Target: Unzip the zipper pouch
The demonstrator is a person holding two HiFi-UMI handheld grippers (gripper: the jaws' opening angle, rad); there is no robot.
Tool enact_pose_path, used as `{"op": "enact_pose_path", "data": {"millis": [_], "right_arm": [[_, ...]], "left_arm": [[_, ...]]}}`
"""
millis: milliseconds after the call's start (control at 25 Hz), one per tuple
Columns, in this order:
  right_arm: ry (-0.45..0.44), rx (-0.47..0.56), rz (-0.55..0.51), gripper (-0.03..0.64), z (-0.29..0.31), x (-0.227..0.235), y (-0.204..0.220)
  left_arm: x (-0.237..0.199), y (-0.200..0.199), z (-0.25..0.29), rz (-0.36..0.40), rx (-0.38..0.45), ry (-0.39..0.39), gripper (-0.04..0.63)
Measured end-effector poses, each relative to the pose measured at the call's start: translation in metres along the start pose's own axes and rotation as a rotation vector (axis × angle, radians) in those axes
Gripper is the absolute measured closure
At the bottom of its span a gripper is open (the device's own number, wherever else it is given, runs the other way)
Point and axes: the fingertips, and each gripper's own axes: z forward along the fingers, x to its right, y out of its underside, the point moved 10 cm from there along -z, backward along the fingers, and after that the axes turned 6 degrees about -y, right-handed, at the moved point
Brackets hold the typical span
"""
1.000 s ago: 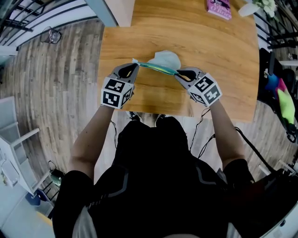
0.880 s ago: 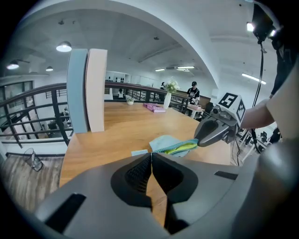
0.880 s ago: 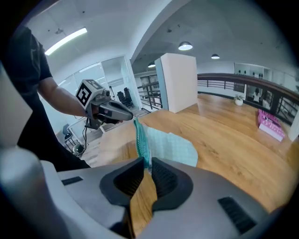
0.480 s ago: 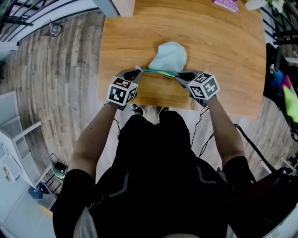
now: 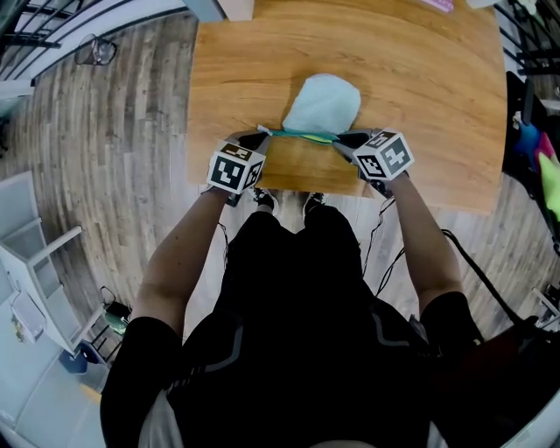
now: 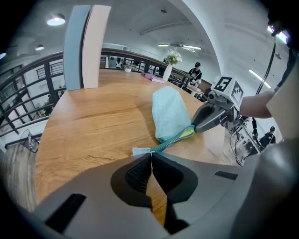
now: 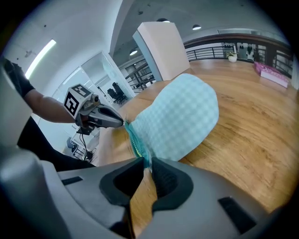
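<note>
pouch corners lost in the jaws, table clipped at the far edge

in the head view both near corners of the zipper pouch [image 5: 322,103] ran under the tips of the left gripper [image 5: 262,135] and the right gripper [image 5: 341,138], so the pinched cloth itself was hidden. in the right gripper view the corner vanished between the pads. the zipper's slider was too small to pick out. the table [image 5: 420,105] had its far edge cut off by the frame, as were a pink thing [image 5: 440,3] on it far right and the bright items [image 5: 549,171] at the right edge. a far person [image 6: 196,72] was too small to tell more.
</note>
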Motion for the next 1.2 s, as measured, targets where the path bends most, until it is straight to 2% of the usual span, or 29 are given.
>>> {"op": "enact_pose_path", "data": {"millis": [200, 400, 680, 840, 1000, 1200], "right_arm": [[0.014, -0.006, 0.006, 0.552, 0.002, -0.001, -0.001], [0.082, 0.019, -0.002, 0.538, -0.001, -0.003, -0.003], [0.149, 0.037, -0.019, 0.512, -0.014, -0.013, -0.009], [0.176, 0.088, -0.016, 0.518, -0.036, -0.02, -0.015], [0.213, 0.14, -0.042, 0.518, -0.064, -0.033, -0.023], [0.273, 0.211, -0.108, 0.574, -0.109, -0.062, -0.04]], "left_arm": [[-0.002, 0.002, 0.001, 0.003, 0.01, 0.0, 0.561], [-0.002, 0.0, 0.001, -0.046, 0.001, 0.015, 0.561], [-0.005, -0.007, -0.015, -0.016, 0.041, 0.0, 0.56], [-0.003, -0.014, -0.035, -0.046, 0.111, 0.003, 0.56], [-0.005, -0.028, -0.059, -0.044, 0.2, 0.006, 0.56], [-0.005, -0.057, -0.104, -0.018, 0.358, 0.02, 0.56]]}}
